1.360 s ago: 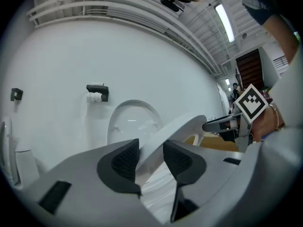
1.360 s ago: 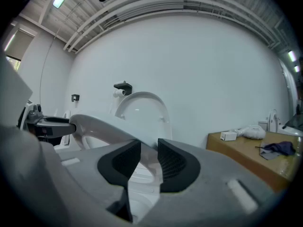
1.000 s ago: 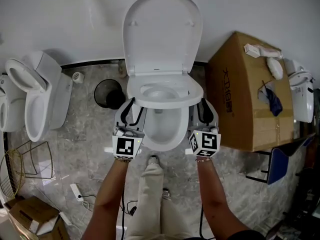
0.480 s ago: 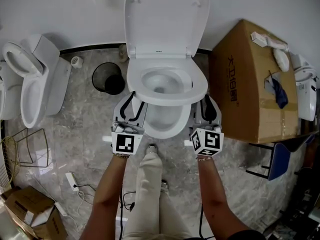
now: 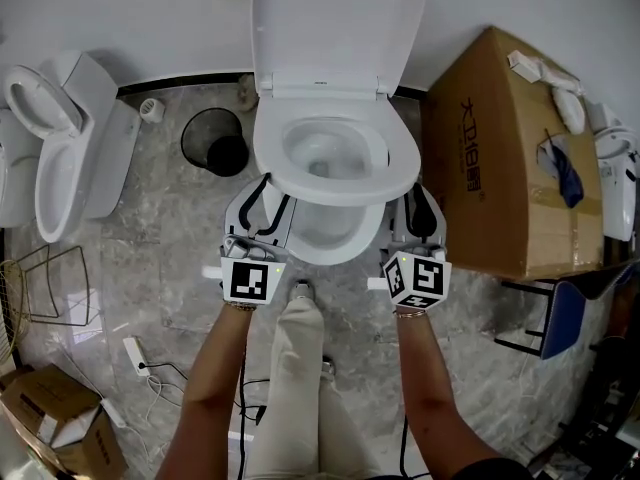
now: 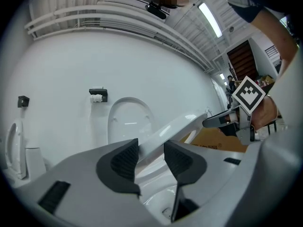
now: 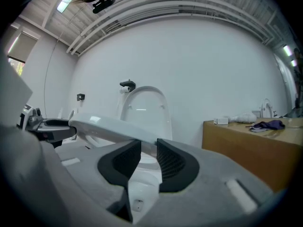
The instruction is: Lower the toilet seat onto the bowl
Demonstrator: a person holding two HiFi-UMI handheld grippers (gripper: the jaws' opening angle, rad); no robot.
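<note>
While both forearms (image 5: 215,388) reach forward, the left tool (image 5: 262,190) and right tool (image 5: 413,196) clamp the toilet seat (image 5: 335,192).

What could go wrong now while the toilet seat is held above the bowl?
The left gripper and right gripper pinch the toilet seat only at its rim; a slip could slam it onto the bowl. Lowering one side faster might twist the seat at its hinge.
</note>
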